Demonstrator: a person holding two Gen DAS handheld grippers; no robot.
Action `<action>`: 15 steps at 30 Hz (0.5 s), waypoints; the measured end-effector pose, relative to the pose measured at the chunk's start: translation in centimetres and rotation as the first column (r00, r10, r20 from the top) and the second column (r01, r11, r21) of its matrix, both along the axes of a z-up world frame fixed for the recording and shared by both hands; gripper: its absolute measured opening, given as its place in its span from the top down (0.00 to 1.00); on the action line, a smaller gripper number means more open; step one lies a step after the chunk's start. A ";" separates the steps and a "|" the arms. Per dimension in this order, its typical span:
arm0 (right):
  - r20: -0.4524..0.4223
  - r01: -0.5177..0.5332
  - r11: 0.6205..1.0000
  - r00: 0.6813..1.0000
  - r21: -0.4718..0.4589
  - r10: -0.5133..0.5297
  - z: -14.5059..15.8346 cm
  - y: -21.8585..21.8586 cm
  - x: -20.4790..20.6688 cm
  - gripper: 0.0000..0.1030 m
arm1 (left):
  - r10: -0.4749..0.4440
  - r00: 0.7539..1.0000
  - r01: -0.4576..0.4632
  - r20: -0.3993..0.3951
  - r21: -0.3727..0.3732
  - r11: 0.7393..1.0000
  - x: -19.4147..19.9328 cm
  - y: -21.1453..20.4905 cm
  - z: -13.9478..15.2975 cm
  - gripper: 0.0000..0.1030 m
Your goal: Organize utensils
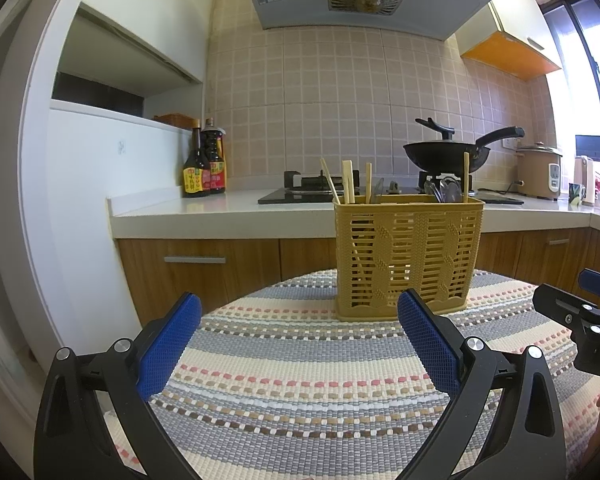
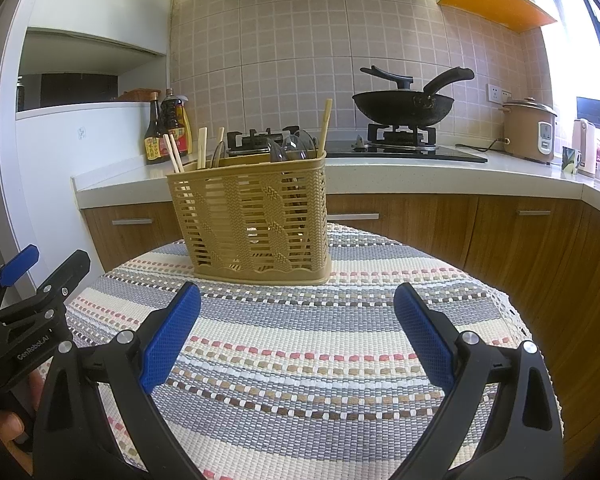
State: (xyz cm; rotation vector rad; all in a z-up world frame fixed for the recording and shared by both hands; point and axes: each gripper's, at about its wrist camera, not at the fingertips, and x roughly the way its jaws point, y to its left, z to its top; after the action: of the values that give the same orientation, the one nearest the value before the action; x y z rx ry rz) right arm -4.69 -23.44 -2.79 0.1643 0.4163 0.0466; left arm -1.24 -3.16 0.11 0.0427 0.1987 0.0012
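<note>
Two tools, both spread wide and empty, face the utensil basket at frame centre.
Left tool, right tool: chopsticks look light, stiff, slippery; pinch mid-shaft.

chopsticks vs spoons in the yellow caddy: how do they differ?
Material: the chopsticks are pale wood sticks; the spoons are shiny grey metal with rounded bowls.
Height: the chopsticks stick up well above the caddy rim; the spoons barely clear it.
Spread: most chopsticks stand at the left end, with one at the right end by the spoons; the spoons cluster at the right end.
Shared: both stand in the caddy, handles down for the spoons.
</note>
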 end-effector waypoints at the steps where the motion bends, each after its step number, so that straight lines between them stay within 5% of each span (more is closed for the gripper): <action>1: 0.000 0.000 1.000 1.000 0.000 0.000 0.0 0.0 0.0 0.10 | 0.000 1.000 0.000 0.000 0.000 1.000 0.0 0.0 0.0 0.07; 15: 0.000 0.000 1.000 1.000 -0.001 0.000 0.0 0.0 0.0 0.10 | 0.000 1.000 0.000 0.001 -0.001 1.000 -0.1 -0.1 0.1 0.07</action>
State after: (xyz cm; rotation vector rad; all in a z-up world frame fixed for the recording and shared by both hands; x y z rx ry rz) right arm -4.67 -23.47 -2.82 0.1635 0.4163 0.0466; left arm -1.29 -3.21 0.23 0.0416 0.1973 0.0014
